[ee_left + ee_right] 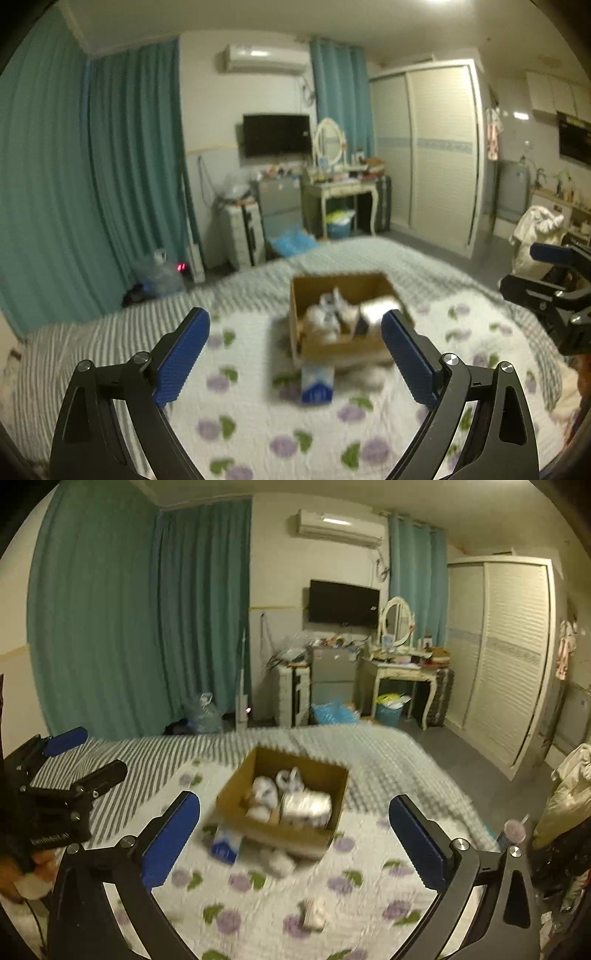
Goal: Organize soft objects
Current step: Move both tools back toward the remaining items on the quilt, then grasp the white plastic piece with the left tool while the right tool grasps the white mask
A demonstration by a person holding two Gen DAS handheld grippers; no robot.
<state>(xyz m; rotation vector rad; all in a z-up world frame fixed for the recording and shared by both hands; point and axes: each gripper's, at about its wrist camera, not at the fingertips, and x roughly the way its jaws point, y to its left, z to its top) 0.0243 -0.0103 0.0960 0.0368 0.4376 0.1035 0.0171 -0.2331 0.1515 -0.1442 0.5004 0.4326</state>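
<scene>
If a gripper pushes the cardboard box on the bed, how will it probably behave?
The cardboard box likely slides poorly, since the flowered quilt under it looks soft. It is open-topped and part full of white soft items, so it is probably light. A high push might tip it.

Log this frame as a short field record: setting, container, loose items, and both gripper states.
setting: bedroom, floral quilt over a bed
container: open cardboard box on the quilt, holding white soft bundles, blurred
loose items: blue-and-white pack at the box's near side; small white item nearer the camera
left gripper: open, empty, pointed at the box
right gripper: open, empty, pointed at the box
image quality: motion blur
</scene>
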